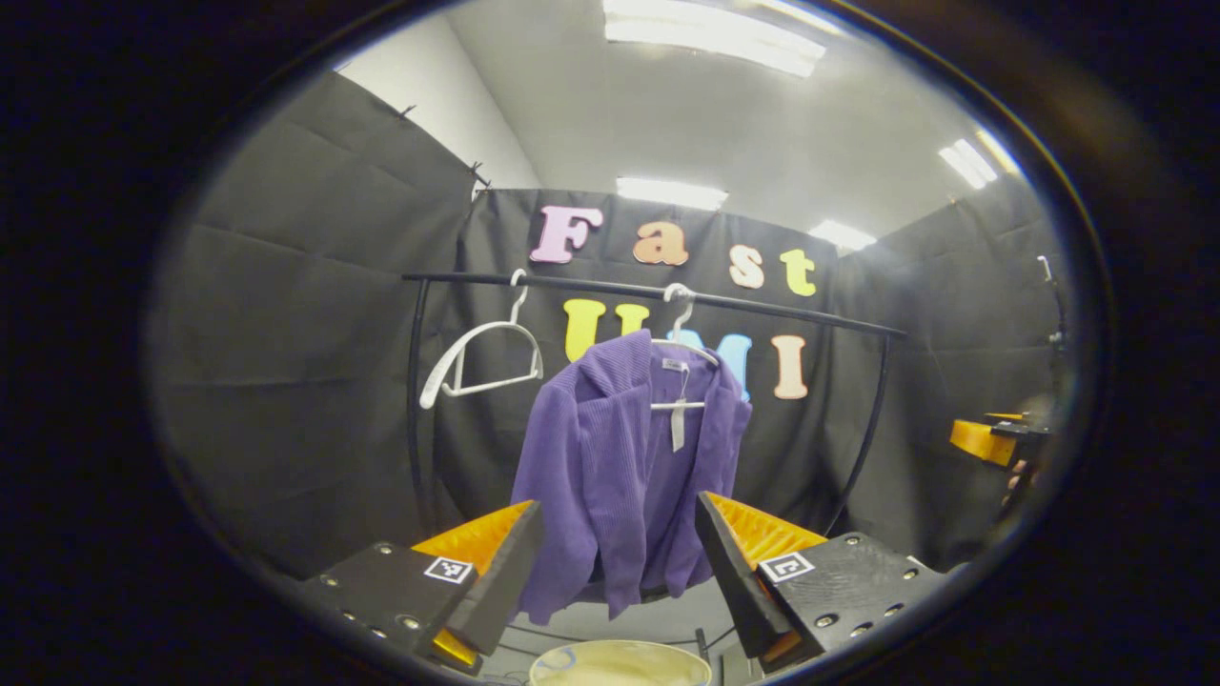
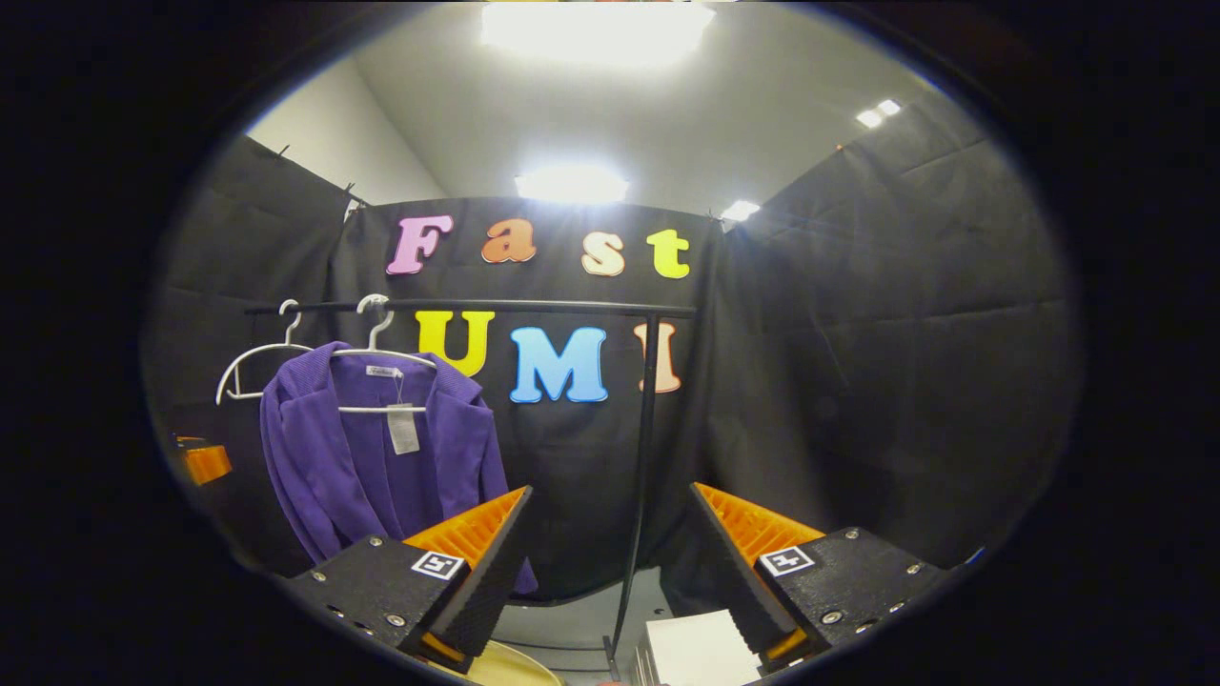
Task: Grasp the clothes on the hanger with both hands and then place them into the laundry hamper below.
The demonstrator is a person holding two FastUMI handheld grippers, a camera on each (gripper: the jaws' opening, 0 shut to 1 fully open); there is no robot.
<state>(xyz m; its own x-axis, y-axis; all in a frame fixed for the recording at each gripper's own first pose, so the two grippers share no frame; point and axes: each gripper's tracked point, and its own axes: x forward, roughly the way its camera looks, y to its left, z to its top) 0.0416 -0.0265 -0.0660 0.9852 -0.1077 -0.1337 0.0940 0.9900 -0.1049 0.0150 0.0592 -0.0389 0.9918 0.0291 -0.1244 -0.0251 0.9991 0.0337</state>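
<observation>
A purple knit cardigan (image 1: 610,457) hangs on a white hanger (image 1: 681,329) from a black rail (image 1: 762,307). In the left gripper view, my left gripper (image 1: 618,507) stands open in front of the cardigan's lower half, apart from it. The cream rim of the laundry hamper (image 1: 620,662) shows just below. In the right gripper view, the cardigan (image 2: 362,467) hangs to the left, and my right gripper (image 2: 610,491) is open and holds nothing, facing the rail's right post (image 2: 643,457). The left gripper (image 2: 205,462) peeks in at the far left, the hamper rim (image 2: 515,669) at the bottom.
An empty white hanger (image 1: 481,357) hangs left of the cardigan on the same rail. The right gripper (image 1: 991,440) and a hand show far right in the left gripper view. A white box-like object (image 2: 696,650) lies on the floor by the post.
</observation>
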